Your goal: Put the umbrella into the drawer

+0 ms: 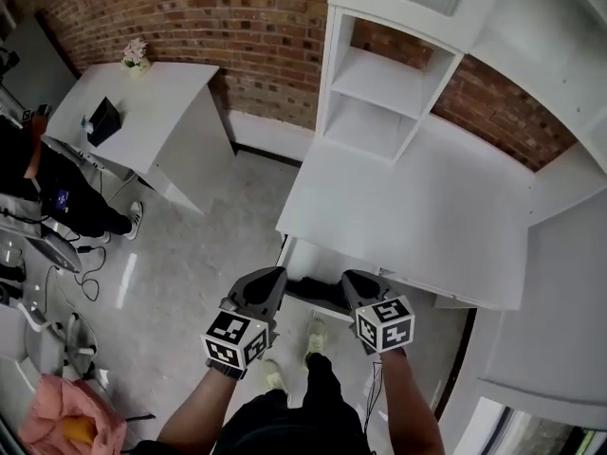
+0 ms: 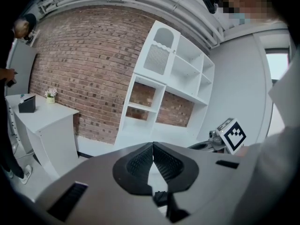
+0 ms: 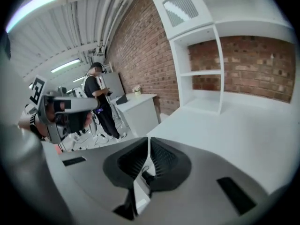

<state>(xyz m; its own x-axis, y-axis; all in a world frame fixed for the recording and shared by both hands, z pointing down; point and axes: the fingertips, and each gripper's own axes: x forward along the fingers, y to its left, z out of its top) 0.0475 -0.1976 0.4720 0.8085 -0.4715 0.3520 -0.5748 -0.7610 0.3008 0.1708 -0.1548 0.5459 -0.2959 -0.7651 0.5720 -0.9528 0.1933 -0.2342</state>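
Note:
A white drawer (image 1: 296,257) stands pulled out under the front edge of the white desk (image 1: 417,216). A dark, umbrella-like thing (image 1: 321,293) lies in it, partly hidden between my two grippers. My left gripper (image 1: 273,277) hovers above the drawer's left side, its jaws together on nothing (image 2: 153,146). My right gripper (image 1: 357,279) hangs over the right side, also shut and empty (image 3: 148,142). Below the closed jaws of the right gripper view a dark piece with a thin cord (image 3: 143,172) shows. Neither gripper touches the dark thing.
A white shelf unit (image 1: 384,83) stands at the back of the desk against a brick wall (image 1: 190,17). A second white table (image 1: 142,112) with a black box (image 1: 102,121) is to the left. A person (image 1: 57,192) stands beside it. My legs and shoes (image 1: 313,339) are below the drawer.

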